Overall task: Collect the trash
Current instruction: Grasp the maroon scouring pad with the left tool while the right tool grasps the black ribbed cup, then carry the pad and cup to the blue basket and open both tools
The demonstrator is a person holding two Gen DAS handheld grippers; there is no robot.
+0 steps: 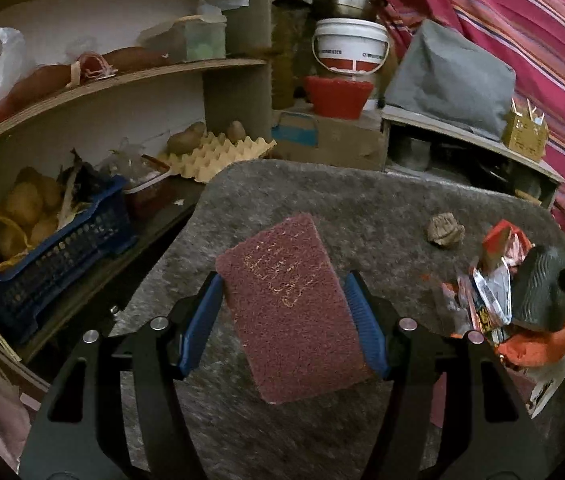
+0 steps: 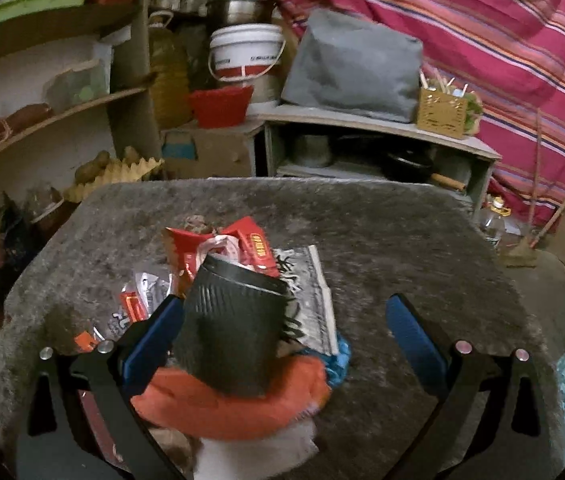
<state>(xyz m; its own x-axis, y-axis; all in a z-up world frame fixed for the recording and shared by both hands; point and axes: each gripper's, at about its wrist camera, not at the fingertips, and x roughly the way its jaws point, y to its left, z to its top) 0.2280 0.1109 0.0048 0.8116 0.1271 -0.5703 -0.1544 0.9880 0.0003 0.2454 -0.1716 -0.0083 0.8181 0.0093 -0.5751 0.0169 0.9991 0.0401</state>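
While the left gripper [image 1: 282,320] pinches the maroon scouring pad [image 1: 288,304] across its short sides above the grey table [image 1: 362,208], carry it level; its long axis runs away from the camera, tilted left. From the right wrist, the right gripper [image 2: 286,340] gapes wide (nothing clamped), one pad beside the black ribbed cup [image 2: 234,328] on the wrapper pile [image 2: 218,248], mouth pointing up and away.

Two matching black handheld grippers

Left gripper [image 1: 282,320] and right gripper [image 2: 286,340] are showing ribbed blue pads, cut-out black arms and silver pivot screws.
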